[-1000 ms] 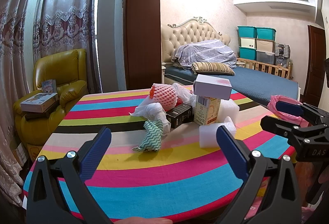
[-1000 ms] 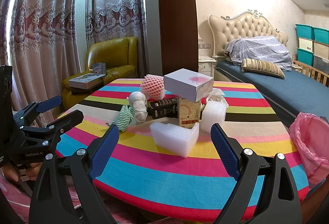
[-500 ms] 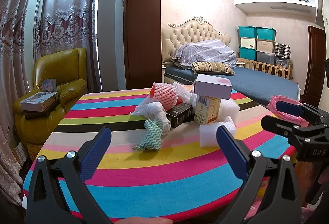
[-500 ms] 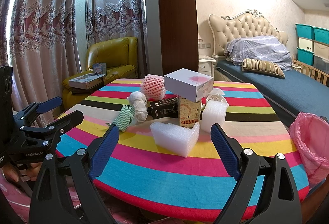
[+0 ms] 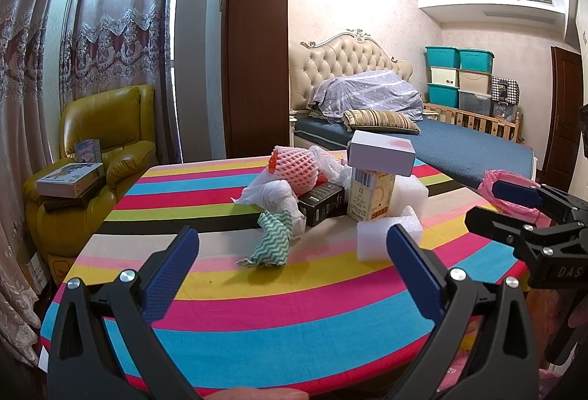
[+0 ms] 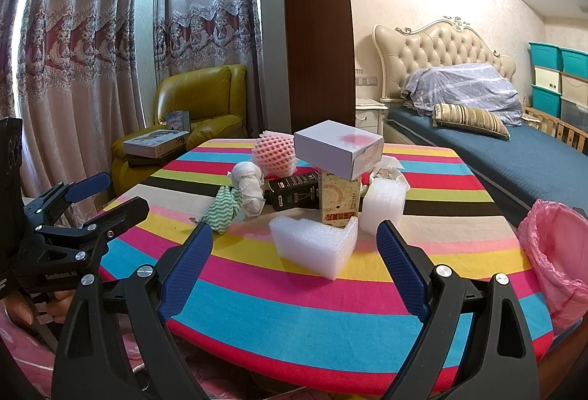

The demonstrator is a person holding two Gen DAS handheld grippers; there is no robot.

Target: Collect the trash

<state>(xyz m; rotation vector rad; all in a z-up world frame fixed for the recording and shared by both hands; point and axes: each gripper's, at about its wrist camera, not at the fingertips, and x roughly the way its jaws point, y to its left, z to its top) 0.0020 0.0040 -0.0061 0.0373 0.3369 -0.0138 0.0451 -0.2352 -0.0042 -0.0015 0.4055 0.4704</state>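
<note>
A heap of trash sits mid-table: a white foam block [image 6: 316,243], a green zigzag cloth [image 5: 272,242], crumpled white paper [image 5: 273,196], a pink foam fruit net [image 5: 294,166], a black box [image 5: 321,203], an upright carton [image 5: 371,196] with a white box [image 5: 380,152] on top. My left gripper [image 5: 292,258] is open above the table's near side, short of the cloth. Wide open too, my right gripper [image 6: 294,258] faces the foam block, nothing between its fingers. A pink-lined trash bin [image 6: 558,253] stands at the table's right edge.
The striped round table [image 5: 257,319] fills the foreground. A yellow armchair [image 5: 99,157] with boxes stands left, by the curtains. A bed [image 5: 441,150] and stacked storage bins [image 5: 459,80] lie behind. A dark wooden panel [image 5: 255,39] rises beyond the table.
</note>
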